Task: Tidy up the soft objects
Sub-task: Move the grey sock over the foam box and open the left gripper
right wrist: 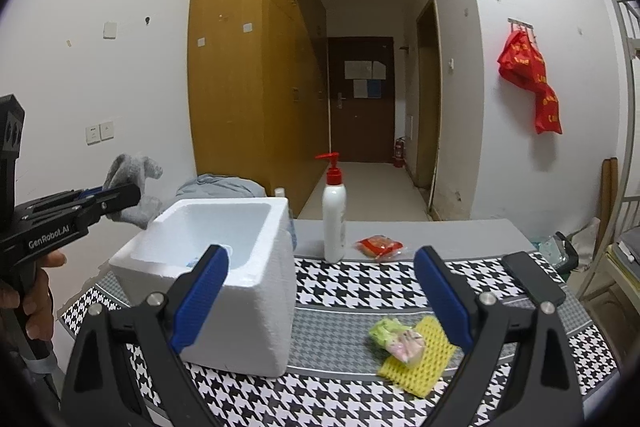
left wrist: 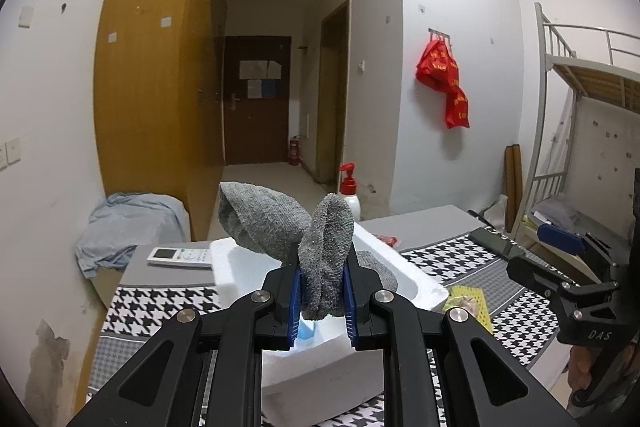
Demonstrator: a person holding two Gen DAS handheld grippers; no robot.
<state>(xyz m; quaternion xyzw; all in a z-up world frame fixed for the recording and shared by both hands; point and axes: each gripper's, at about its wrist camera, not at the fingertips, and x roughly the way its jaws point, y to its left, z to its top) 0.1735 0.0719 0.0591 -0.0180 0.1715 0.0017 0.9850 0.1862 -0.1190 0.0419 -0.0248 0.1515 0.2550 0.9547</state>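
Left tongs clamp grey knitted socks above white foam box; lower inside before releasing; right tongs gape apart, idle.

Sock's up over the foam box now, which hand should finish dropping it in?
Left. The left gripper already clamps the grey sock above the white foam box. The right gripper is open, empty, off beside the box.

Open top on the foam box, mid-left of the right view; lotion bottle stands just right, snack packet beyond, sponge lower right.
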